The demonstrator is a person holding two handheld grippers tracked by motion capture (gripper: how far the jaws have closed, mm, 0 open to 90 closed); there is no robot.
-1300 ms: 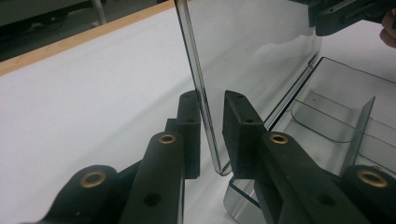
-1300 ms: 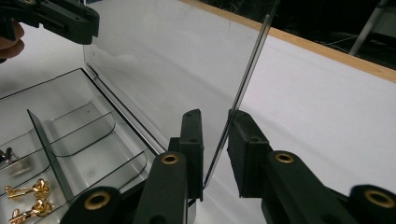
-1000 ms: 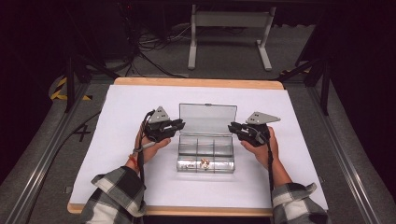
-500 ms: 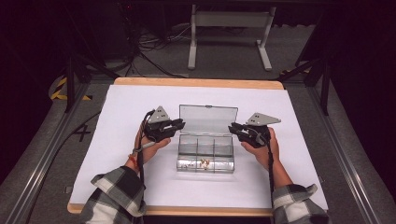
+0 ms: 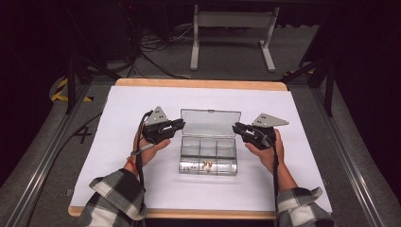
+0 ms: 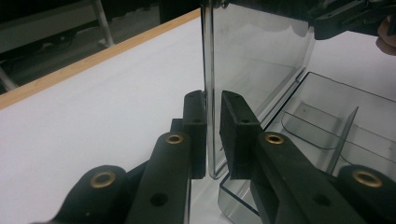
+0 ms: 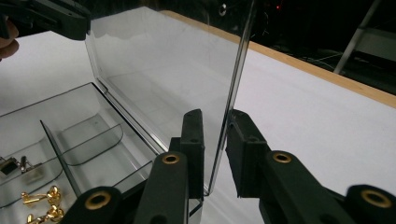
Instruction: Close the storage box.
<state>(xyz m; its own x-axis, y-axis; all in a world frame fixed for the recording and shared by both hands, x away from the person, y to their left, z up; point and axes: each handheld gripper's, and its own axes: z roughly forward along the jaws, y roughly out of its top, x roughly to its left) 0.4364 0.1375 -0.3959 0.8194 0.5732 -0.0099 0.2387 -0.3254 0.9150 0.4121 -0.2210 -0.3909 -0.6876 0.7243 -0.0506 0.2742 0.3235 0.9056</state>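
Observation:
A clear plastic compartment box (image 5: 208, 152) sits mid-table with its lid (image 5: 210, 123) standing upright. My left gripper (image 5: 182, 124) is at the lid's left edge. In the left gripper view its jaws (image 6: 212, 100) are closed flat against both sides of that edge. My right gripper (image 5: 235, 126) is at the lid's right edge. In the right gripper view the lid (image 7: 187, 74) crosses the narrow gap between those jaws (image 7: 215, 116) at a slant, with room on either side. Small gold pieces (image 7: 44, 205) lie in a front compartment.
The box rests on a white sheet (image 5: 118, 156) over a wooden-edged table (image 5: 198, 83). A metal stand (image 5: 231, 38) and cables are on the dark floor beyond. Plaid sleeves come in at the bottom corners.
The right gripper has moved slightly left, onto the lid's right edge. The left gripper and the lid have hardly moved.

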